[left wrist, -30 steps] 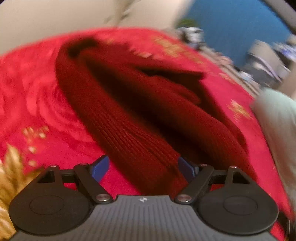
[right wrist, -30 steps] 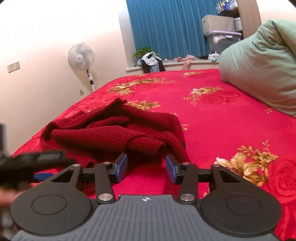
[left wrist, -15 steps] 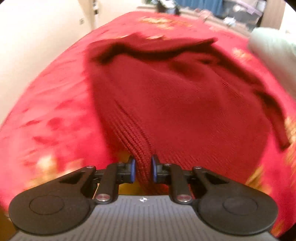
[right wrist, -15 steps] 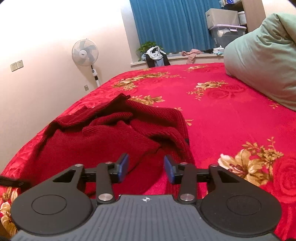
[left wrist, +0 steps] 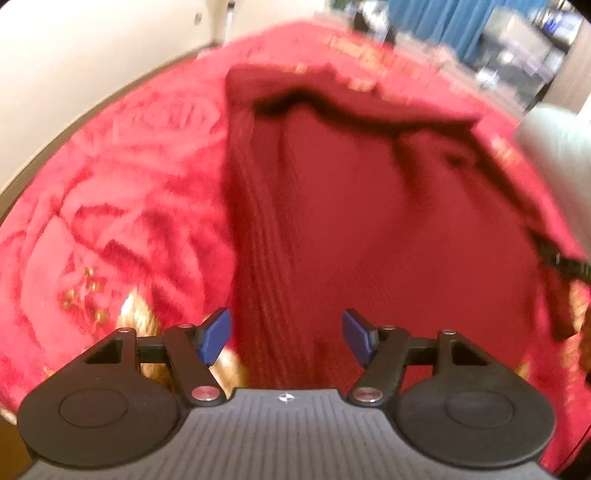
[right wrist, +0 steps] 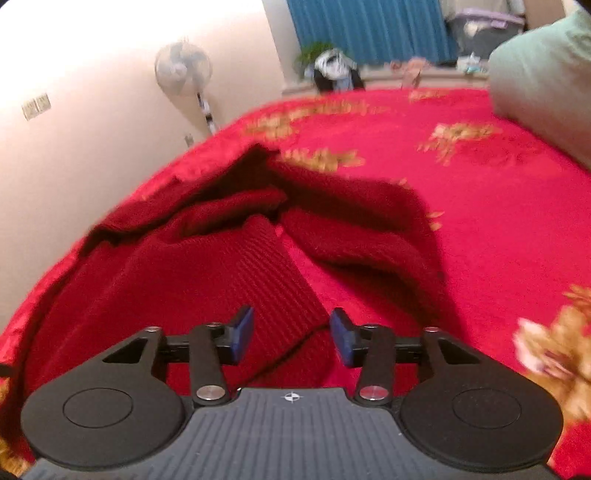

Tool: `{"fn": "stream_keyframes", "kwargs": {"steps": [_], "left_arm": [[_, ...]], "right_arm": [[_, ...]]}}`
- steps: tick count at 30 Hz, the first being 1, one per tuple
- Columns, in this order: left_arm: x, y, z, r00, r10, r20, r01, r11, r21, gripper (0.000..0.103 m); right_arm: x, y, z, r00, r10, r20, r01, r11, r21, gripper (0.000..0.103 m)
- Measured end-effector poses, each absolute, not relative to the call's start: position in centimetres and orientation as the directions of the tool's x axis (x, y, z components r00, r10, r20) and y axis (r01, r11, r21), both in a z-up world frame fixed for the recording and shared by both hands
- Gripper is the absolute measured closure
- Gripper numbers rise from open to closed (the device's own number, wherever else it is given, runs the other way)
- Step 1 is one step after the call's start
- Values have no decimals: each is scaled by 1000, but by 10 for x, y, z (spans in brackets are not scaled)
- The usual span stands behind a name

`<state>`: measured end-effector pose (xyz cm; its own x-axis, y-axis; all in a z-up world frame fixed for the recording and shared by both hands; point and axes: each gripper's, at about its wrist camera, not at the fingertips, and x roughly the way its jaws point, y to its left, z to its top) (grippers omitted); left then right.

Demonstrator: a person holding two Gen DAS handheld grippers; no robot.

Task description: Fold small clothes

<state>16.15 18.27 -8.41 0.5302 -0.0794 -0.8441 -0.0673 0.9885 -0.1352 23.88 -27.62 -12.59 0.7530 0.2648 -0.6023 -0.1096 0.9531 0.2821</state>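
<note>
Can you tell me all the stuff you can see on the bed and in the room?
sweater: one, dark red knit, rumpled on the bed, right in front of both grippers
bedspread: one, bright red with gold flowers, covering the bed
pillow: one, pale green, at the bed's right edge
fan: one, white, standing by the wall on the left
curtain: one, blue, at the back of the room
plant: one, green, on the ledge under the curtain
storage boxes: blurred, count unclear, grey, back right
wall plates: two, pale, on the left wall
left gripper: one, black with blue pads, open over the sweater
right gripper: one, black with blue pads, open over the sweater's edge
</note>
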Motion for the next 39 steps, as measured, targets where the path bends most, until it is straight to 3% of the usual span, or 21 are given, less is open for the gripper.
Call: {"fn": "stream_keyframes", "kwargs": {"steps": [1,2,3,4,6,9,13,17,22,25,26,27,28,30,33,35,37,38,39], "left_arm": [[166,180,-90,498,-57,-865,-74,991,-108,35],[166,177,-93,483,-45,-874,-77,993,-94,45],[168,177,-97,472,-38,-881,-74,994,-83,64],[169,176,-100,464,-38,-885,-65,995,-77,71],[170,175,-102,470,-27,-882,-52,997,-58,80],[167,174,-101,487,-26,-873,-57,997,-61,86],[160,167,-87,550,-119,-827,-11,989,-149,88],[134,150,-71,562,-222,-797,96,974,-203,88],[99,159,-75,491,-234,-839,147,972,-185,88],[97,171,-85,458,-209,-864,142,977,-161,87],[99,174,-87,451,-210,-868,137,977,-165,85],[102,178,-89,456,-203,-866,124,979,-164,82],[104,182,-87,477,-187,-859,102,982,-157,78],[108,189,-80,523,-180,-833,56,983,-177,60],[121,189,-74,560,-178,-809,29,980,-196,58],[133,181,-72,566,-161,-809,29,984,-175,58],[146,170,-73,568,-143,-811,29,988,-154,57],[148,166,-70,567,-136,-813,28,989,-146,57],[154,162,-70,566,-128,-814,25,990,-138,57]], "right_arm": [[252,-272,-133,734,258,-629,-106,957,270,52],[264,-265,-141,723,244,-646,-107,964,244,52],[273,-260,-146,720,233,-654,-114,969,220,51],[281,-258,-150,715,232,-660,-116,970,215,54],[287,-253,-150,701,264,-663,-136,961,239,82],[278,-251,-133,704,282,-652,-192,959,207,89],[247,-295,-103,710,309,-632,-147,944,296,89],[180,-336,-65,736,310,-601,-155,942,297,90],[114,-347,-63,673,303,-674,-170,951,258,89],[100,-342,-72,619,373,-691,-276,927,254,82],[100,-342,-70,652,348,-673,-283,936,209,74],[102,-344,-68,693,311,-650,-261,949,176,57],[109,-350,-65,727,286,-624,-229,958,172,51],[131,-366,-64,773,256,-580,-158,964,215,50],[178,-379,-78,781,186,-596,-60,973,225,49],[204,-381,-102,730,175,-661,-37,975,218,49],[222,-381,-123,671,215,-710,-38,966,256,56],[227,-379,-131,643,249,-724,-55,958,280,84],[229,-376,-135,634,259,-728,-74,958,277,92]]}}
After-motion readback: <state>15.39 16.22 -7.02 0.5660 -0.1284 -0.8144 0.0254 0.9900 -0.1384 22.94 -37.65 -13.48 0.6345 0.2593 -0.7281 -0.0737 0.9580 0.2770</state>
